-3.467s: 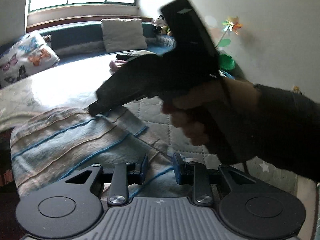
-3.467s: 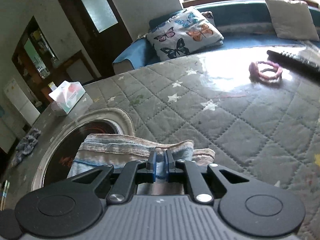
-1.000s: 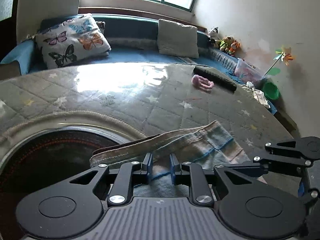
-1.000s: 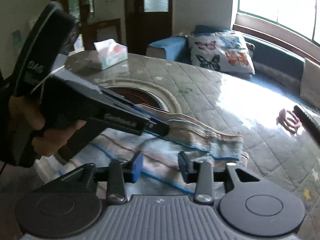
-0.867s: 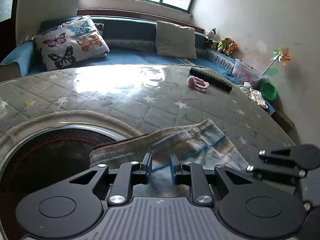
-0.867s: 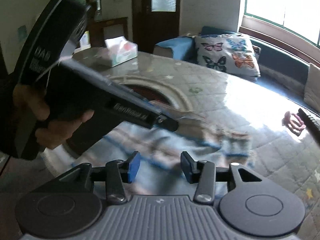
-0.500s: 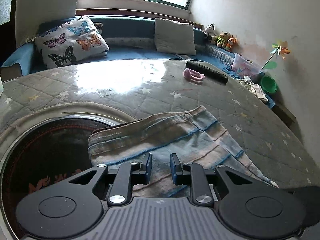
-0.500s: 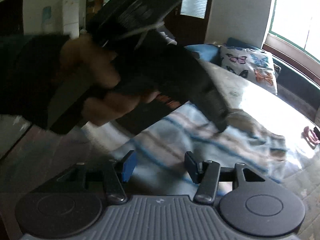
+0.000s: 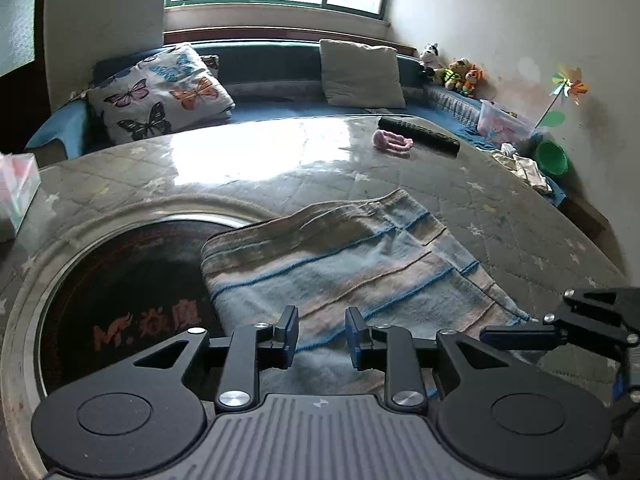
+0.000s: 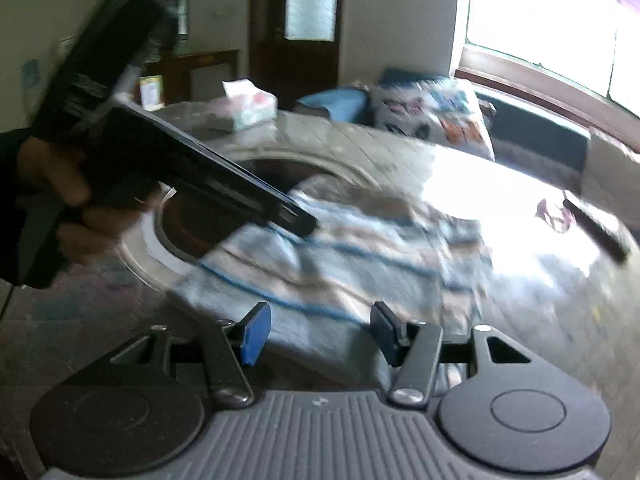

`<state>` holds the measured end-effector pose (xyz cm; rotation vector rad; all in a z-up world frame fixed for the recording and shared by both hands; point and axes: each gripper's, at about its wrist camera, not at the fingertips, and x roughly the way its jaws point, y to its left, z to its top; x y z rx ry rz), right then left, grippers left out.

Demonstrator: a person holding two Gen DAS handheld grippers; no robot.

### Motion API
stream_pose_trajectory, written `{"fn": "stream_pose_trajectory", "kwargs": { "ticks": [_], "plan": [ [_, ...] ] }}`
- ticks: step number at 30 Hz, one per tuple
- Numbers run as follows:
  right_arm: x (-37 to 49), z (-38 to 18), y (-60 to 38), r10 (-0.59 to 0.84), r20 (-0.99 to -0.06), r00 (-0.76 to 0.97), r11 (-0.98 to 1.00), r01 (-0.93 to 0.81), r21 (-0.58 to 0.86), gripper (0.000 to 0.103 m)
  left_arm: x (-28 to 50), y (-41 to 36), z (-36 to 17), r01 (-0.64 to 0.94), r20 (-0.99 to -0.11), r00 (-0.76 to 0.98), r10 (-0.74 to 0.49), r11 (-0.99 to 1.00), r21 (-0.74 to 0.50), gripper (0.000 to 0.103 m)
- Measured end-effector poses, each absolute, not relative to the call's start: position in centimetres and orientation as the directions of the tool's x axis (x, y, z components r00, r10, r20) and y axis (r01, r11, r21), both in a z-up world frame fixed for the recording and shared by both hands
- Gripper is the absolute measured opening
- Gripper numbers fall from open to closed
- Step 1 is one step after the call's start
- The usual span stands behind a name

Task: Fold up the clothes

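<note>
Both pairs of jaws stand apart now and hold nothing. One second ago the left gripper point(image 9: 321, 337) had its jaws narrow, and whether they pinched the near hem I cannot tell; now there is a clear gap between its blue pads, and the cloth only passes underneath. The right gripper point(image 10: 320, 334) is spread wider, as it was a second ago, and it hangs over the near edge of the cloth without a grip. In the left wrist view its fingers come in from the right side, just beside the right corner of the cloth.

The striped towel point(image 9: 344, 264) lies flat on the quilted table cover point(image 9: 520, 216), with its left part over the dark round inset point(image 9: 120, 292) of the table. Some seconds ago it was a narrow, bunched band; now it lies spread as a broad folded panel, and the far hem is a little rumpled. The right wrist view is blurred by motion, so fine details there are not sure.

In my judgement this means one fold was laid down and let go. The next step probably needs a new grip on an edge or a corner for another fold, and perhaps some smoothing of the far hem first.

Farther away a pink ring point(image 9: 392, 142) and a remote control point(image 9: 420, 134) lie well apart from the towel, and a tissue box point(image 10: 248, 110) stands at the far left side.
</note>
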<state>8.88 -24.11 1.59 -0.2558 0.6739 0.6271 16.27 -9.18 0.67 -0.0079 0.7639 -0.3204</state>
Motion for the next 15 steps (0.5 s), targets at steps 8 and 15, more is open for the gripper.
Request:
{"fn": "stream_pose_trajectory", "kwargs": {
  "ticks": [8,15],
  "plan": [
    [8.7,1.0,-25.7,0.457,-0.652,0.605,0.809,-0.587,0.022,0.056,14.7,-7.5,0.2,0.203,-0.692,0.676,-0.254,0.966,-0.157,0.030],
    [8.5,2.0,-25.2,0.471,-0.638,0.609,0.800,-0.600,0.018,0.056,14.1,-5.5,-0.4,0.118,-0.709,0.669,-0.225,0.973,-0.197,0.031]
  ]
}}
